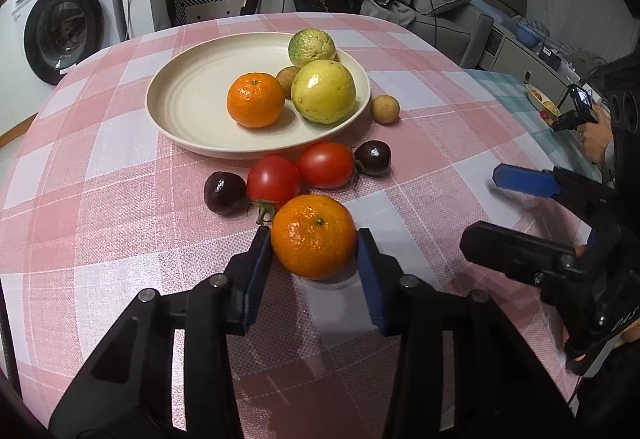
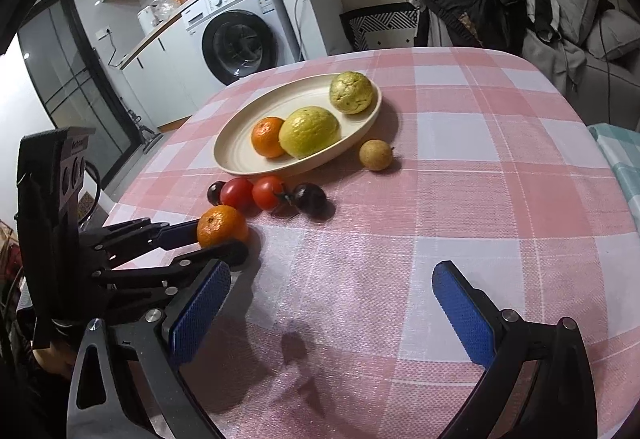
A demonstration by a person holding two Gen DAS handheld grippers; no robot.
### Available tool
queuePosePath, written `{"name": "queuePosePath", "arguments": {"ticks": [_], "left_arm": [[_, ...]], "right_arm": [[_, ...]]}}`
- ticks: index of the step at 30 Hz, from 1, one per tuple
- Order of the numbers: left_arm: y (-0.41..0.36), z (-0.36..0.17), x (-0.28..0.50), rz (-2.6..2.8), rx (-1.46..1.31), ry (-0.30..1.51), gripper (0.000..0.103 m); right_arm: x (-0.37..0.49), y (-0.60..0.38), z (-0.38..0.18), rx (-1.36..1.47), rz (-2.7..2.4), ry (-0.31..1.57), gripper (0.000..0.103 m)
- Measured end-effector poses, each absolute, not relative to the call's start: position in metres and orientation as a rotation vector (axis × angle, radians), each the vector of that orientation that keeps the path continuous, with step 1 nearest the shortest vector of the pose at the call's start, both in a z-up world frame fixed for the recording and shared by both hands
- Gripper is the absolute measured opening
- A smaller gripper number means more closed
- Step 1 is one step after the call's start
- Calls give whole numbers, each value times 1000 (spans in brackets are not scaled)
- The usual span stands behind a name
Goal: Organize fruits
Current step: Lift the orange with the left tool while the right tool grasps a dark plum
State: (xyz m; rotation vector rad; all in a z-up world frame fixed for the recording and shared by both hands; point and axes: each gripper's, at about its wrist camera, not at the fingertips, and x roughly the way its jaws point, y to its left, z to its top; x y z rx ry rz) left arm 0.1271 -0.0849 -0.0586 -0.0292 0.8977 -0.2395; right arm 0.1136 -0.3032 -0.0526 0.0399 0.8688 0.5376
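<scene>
- Though small, the near mandarin [image 1: 314,235] looks soft-skinned and light; judged best held across its middle, gently, on the cloth near the plate.
- Left gripper [image 1: 314,245]: pads touching both sides of it, pinching.
- Right gripper [image 2: 332,303]: fingers spread wide, nothing between, hovering at right.
- Plate [image 1: 180,107], far: holds a second mandarin [image 1: 256,99], yellow fruit [image 1: 323,91], green-yellow fruit [image 1: 312,47], small brown fruit [image 1: 288,79].
- Left loose on the tablecloth [image 1: 100,167]: two tomatoes [image 1: 298,173], two dark fruits [image 1: 225,193], a brown one [image 1: 385,109].

- Two mandarins: one [image 1: 314,235] between the left gripper's fingers, one [image 1: 255,99] farther ahead on the plate [image 1: 180,107].
- Two red tomatoes [image 1: 273,179] just beyond the near mandarin.
- Two dark plums [image 1: 224,193] flanking the tomatoes.
- Two yellow-green fruits [image 1: 323,91] on the plate.
- Two small brown fruits [image 1: 385,109].
- One plate.
</scene>
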Motion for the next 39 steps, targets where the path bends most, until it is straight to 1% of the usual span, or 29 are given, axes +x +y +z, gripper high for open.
{"name": "queuePosePath", "arguments": {"ticks": [10, 11, 14, 16, 17, 18, 19, 20, 21, 22, 24, 26, 33, 34, 36, 39], "left_arm": [[-58, -51, 111, -326, -51, 843, 39], [-54, -49, 109, -330, -53, 835, 39], [-41, -43, 106, -327, -64, 811, 39], [-31, -39, 106, -320, -76, 794, 39], [-28, -37, 107, -316, -80, 788, 39], [-24, -36, 108, -311, -85, 783, 39], [-21, -35, 109, -306, -88, 781, 39], [-18, -35, 111, -300, -93, 781, 39], [-16, -35, 112, -297, -97, 781, 39], [-14, -35, 113, -296, -100, 781, 39], [-12, -36, 114, -289, -102, 780, 39], [-10, -37, 117, -284, -101, 782, 39], [-7, -44, 120, -269, -112, 791, 39], [-6, -45, 121, -269, -118, 795, 39], [-5, -45, 122, -267, -122, 794, 39], [-5, -46, 122, -271, -121, 798, 39]], "right_arm": [[135, -295, -45, -23, 465, 869, 102], [137, -293, -45, -33, 462, 869, 99], [143, -280, -47, -93, 467, 889, 84], [147, -272, -50, -127, 472, 909, 81], [148, -268, -51, -144, 478, 911, 75], [148, -264, -52, -164, 481, 909, 73], [149, -261, -53, -183, 478, 908, 73], [150, -259, -55, -198, 476, 910, 70], [151, -257, -56, -203, 483, 913, 65], [151, -256, -58, -206, 485, 913, 64], [153, -256, -60, -206, 482, 915, 54], [154, -257, -62, -201, 488, 906, 52], [159, -253, -68, -216, 512, 910, 52], [161, -253, -68, -215, 514, 911, 51], [162, -252, -68, -227, 519, 903, 44], [166, -250, -68, -246, 538, 901, 44]]}}
